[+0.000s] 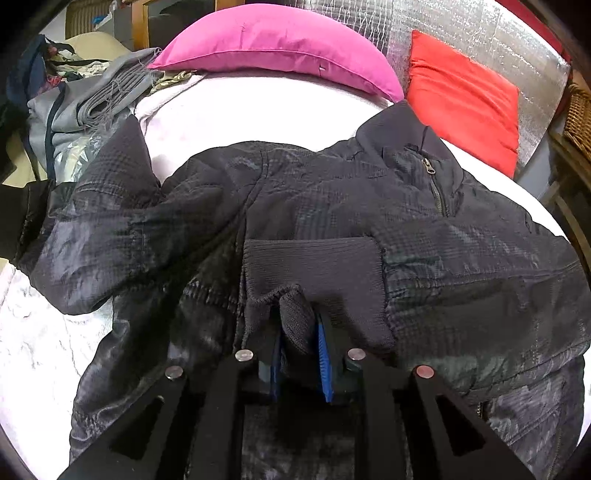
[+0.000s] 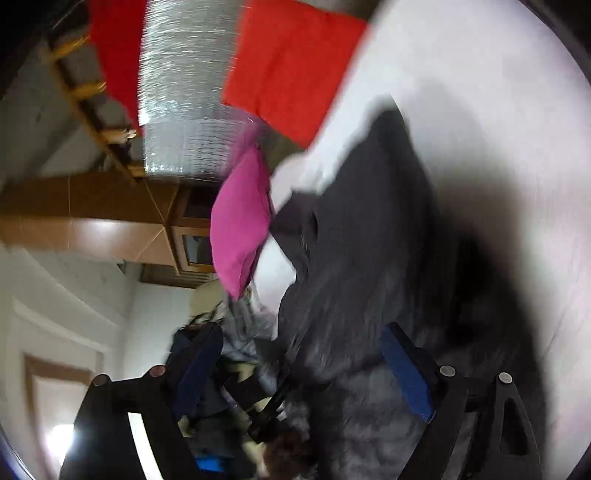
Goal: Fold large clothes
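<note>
Left tongs [image 1: 300, 332] are pinched nearly closed on the ribbed knit cuff [image 1: 314, 266] of a dark quilted jacket [image 1: 332, 199], a bunched fold of the knit squeezed between the two blue ridged pads [image 1: 325, 362]. That jacket lies spread across a bed [image 1: 258, 110] covered in pale, lightly crinkled sheeting, its shiny checked shell rumpled, one sleeve trailing to the left and a metal zipper [image 1: 436, 184] running down toward the collar on the far right. A plump magenta pillow [image 1: 273, 48] curves along the far edge of the bed, with a flat red cushion [image 1: 465, 99] to its right against silvery foil-textured sheeting [image 1: 480, 33]. A heap of grey and navy clothes [image 1: 74, 103] sits at the far left. The right wrist view is tilted and smeared with motion: the right tongs [image 2: 295, 369] stand wide apart, blue pads [image 2: 406, 376] spread well clear of each other, holding nothing, with the dark jacket [image 2: 369, 240] lying between and beyond them on the white bed [image 2: 498, 147].
</note>
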### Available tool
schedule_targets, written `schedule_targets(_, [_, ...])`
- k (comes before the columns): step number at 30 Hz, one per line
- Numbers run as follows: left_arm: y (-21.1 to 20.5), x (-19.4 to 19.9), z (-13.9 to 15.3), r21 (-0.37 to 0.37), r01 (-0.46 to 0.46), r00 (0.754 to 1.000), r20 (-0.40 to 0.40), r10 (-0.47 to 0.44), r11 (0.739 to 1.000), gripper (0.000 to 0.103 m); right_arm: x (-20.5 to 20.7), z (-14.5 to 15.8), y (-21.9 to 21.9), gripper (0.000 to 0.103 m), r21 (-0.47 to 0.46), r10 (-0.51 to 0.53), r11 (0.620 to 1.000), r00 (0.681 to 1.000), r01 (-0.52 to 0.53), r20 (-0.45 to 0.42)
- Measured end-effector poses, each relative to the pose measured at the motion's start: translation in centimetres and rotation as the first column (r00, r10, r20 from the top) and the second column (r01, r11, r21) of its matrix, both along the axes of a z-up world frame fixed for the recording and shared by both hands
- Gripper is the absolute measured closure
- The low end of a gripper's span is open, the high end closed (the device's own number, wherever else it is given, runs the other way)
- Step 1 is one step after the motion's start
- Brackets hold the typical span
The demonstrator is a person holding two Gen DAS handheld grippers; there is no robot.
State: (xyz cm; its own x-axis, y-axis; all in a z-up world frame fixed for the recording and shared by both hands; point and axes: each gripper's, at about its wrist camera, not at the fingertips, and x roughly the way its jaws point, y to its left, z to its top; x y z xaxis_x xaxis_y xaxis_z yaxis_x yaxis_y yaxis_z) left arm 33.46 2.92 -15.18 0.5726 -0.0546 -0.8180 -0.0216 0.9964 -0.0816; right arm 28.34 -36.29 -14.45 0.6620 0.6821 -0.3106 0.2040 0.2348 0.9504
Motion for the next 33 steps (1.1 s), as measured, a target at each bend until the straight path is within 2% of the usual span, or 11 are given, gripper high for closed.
schedule_targets(5, [0.2,0.2,0.7,-0.006,0.005,1.0,-0.007,-0.005,1.0,0.083,0.4,-3.4,-3.6,0.017,-0.038,-0.214,0.977,0.973,0.212,-0.09])
schedule_targets(8, [0.3,-0.4,1.5,0.0,-0.005,0.999,0.048,0.005,1.0,0.082,0.5,-2.1,-4.6,0.02,-0.185,-0.191,0.968,0.978,0.173,-0.088])
schedule_targets(10, [0.4,-0.8,1.9,-0.004,-0.026,0.996,0.08,0.026,1.0,0.081,0.4,-0.7,-4.4,0.028,-0.342,-0.153,0.932,0.986,0.119,-0.073])
schedule_targets(12, [0.6,-1.0,2.0,-0.008,-0.047,0.995,0.088,0.047,0.999,0.081,0.3,0.0,-4.4,0.055,-0.41,-0.139,0.907,0.988,0.098,-0.071])
schedule_targets(15, [0.4,-0.7,1.5,0.012,-0.028,0.998,0.056,0.027,1.0,0.081,-0.5,-0.4,-5.7,0.06,-0.288,-0.108,0.954,0.992,0.083,-0.072])
schedule_targets(16, [0.4,-0.6,1.5,0.015,-0.022,0.998,0.057,0.021,1.0,0.08,-1.1,-0.3,-5.8,0.058,-0.249,-0.105,0.965,0.993,0.087,-0.06])
schedule_targets(19, [0.5,-0.6,1.5,0.011,-0.021,0.999,0.048,0.021,1.0,0.075,-2.8,0.7,-5.0,0.002,-0.212,-0.136,0.969,0.99,0.128,-0.023])
schedule_targets(25, [0.6,-0.5,1.7,0.014,-0.023,0.999,0.042,0.023,1.0,0.073,-0.2,3.3,-2.9,0.006,-0.491,-0.148,0.863,0.989,0.121,-0.016])
schedule_targets(28, [0.7,-0.3,1.6,0.013,-0.025,0.999,0.042,0.025,1.0,0.072,1.7,2.4,-1.7,0.024,-0.605,-0.081,0.796,0.994,0.023,-0.069])
schedule_targets(30, [0.6,-0.1,1.2,0.01,-0.024,0.999,0.031,0.023,1.0,0.072,3.1,1.4,-0.8,0.074,-0.638,0.014,0.766,0.994,-0.081,-0.109])
schedule_targets(33, [0.3,-0.2,1.1,0.01,0.002,0.999,0.033,-0.003,1.0,0.072,3.5,2.1,-0.8,0.082,-0.707,0.042,0.699,0.994,-0.104,-0.104])
